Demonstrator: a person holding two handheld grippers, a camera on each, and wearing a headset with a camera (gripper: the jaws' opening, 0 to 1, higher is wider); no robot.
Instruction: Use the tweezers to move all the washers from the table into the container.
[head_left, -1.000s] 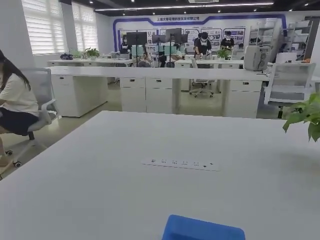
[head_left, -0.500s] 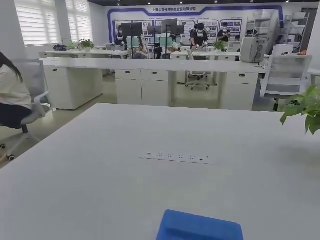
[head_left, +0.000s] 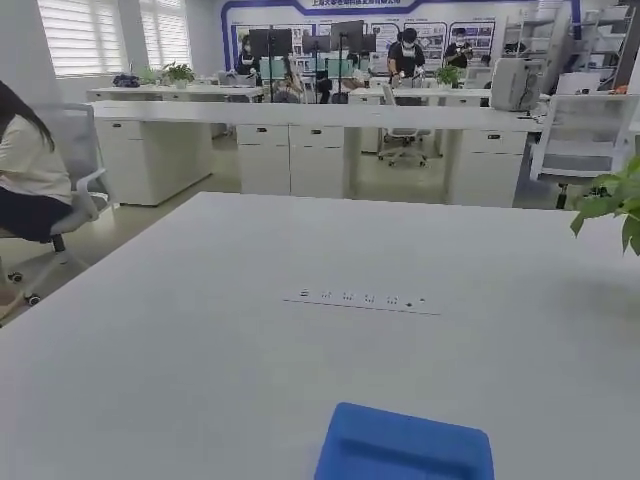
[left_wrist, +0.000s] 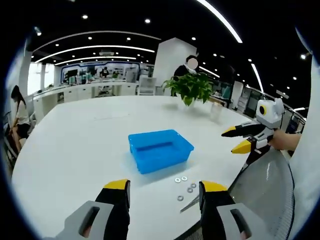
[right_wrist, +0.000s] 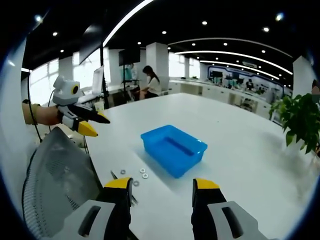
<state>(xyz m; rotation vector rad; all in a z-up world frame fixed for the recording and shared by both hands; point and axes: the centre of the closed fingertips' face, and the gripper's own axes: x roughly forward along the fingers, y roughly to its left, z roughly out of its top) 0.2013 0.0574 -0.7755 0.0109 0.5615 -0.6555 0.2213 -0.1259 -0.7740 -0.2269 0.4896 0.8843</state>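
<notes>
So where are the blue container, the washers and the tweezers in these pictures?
blue container (left_wrist: 162, 162): left gripper view, its near side wall.
washers (left_wrist: 190, 189): left gripper view, one washer in the cluster.
tweezers (left_wrist: 190, 204): left gripper view, the visible metal shaft.

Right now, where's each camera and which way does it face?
Head view: head-mounted, looks forward over table; container at bottom edge.
Left gripper view: on left gripper, past its open jaws at container, washers, tweezers; right gripper at right.
Right gripper view: on right gripper, open jaws, container, washers; left gripper at left.
Shared: container in all three.
</notes>
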